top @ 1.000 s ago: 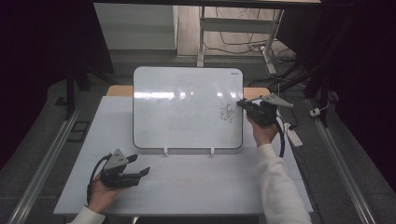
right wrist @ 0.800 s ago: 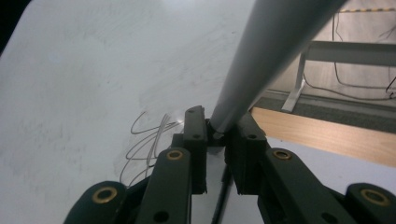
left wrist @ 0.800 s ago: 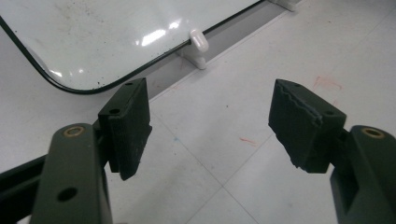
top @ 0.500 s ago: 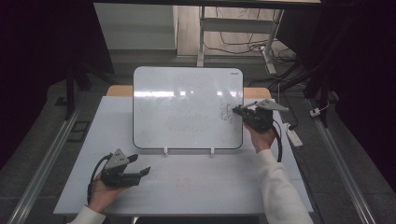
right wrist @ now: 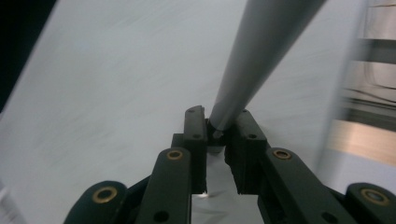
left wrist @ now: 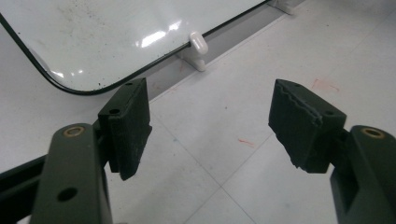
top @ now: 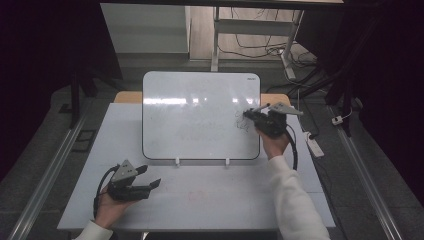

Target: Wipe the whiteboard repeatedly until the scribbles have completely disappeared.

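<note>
A white rectangular whiteboard with a thin black rim (top: 200,117) stands propped on the pale grey bench (top: 200,195), faint dark scribbles at its right. At that right edge, the right gripper (top: 251,115) is clamped on a slim grey marker pen (right wrist: 261,56). The left gripper (top: 150,177) rests near-left on the bench, jaws apart around nothing.

The left hand (top: 107,210) rests low at the near left, its black two-jaw left gripper (top: 150,181) lying roughly level and pointing to the right, jaws standing wide apart with nothing between them. The right forearm, in a white sleeve (top: 295,200), reaches forward from the bottom edge. The right hand (top: 274,144) holds the black right gripper (top: 248,115) raised, pointing left, jaws clamped close together.
</note>
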Demonstrator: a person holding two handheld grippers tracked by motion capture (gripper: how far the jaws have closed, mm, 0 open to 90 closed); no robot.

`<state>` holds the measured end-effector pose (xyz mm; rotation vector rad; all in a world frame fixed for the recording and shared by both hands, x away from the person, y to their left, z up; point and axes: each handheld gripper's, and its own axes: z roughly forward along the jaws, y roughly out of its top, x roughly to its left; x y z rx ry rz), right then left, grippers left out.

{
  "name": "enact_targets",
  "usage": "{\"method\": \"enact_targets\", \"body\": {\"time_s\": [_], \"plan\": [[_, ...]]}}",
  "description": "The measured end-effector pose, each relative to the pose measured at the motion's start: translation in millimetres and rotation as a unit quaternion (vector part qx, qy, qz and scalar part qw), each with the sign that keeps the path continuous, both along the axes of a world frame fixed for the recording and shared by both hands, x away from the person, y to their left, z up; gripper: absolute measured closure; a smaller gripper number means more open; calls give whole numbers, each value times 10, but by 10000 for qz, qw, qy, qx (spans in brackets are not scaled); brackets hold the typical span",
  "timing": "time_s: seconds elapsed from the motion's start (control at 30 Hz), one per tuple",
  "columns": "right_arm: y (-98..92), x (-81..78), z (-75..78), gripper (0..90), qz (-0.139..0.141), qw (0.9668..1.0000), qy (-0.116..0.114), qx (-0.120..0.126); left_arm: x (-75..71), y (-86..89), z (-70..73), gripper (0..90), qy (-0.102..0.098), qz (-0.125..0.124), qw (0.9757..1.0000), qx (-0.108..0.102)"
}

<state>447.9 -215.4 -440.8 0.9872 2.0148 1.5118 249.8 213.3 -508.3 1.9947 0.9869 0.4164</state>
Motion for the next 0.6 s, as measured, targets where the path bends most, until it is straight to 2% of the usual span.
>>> {"method": "enact_targets", "body": {"time_s": [0.03,0.07,0.1,0.2,0.27,0.3,0.4,0.47,0.6], "plan": [[84,-32,-33,780,185,9997,-18,-152,5,0,-4,301,8,-2,10000,10],[128,-46,-36,780,195,9993,-102,-299,6,-3,-6,301,16,-6,10000,14],[113,-22,-22,780,204,9994,-76,-253,4,-8,-6,301,15,-16,10000,15],[-61,104,71,780,-288,9993,-132,178,-17,-12,5,301,-17,-25,10000,8],[-91,144,96,780,-388,9986,-69,352,-15,-5,7,301,-22,-18,10000,-6],[-45,124,88,780,-358,9989,-109,284,-6,-2,4,301,-17,-16,10000,-3],[187,34,-3,780,171,9998,-40,18,14,-6,-9,301,19,-17,10000,15],[245,32,0,780,219,9996,-118,-123,3,-14,-6,301,6,-31,10000,32],[85,158,104,780,-216,9994,-154,240,-20,4,8,301,-33,-3,10000,-12]]}}
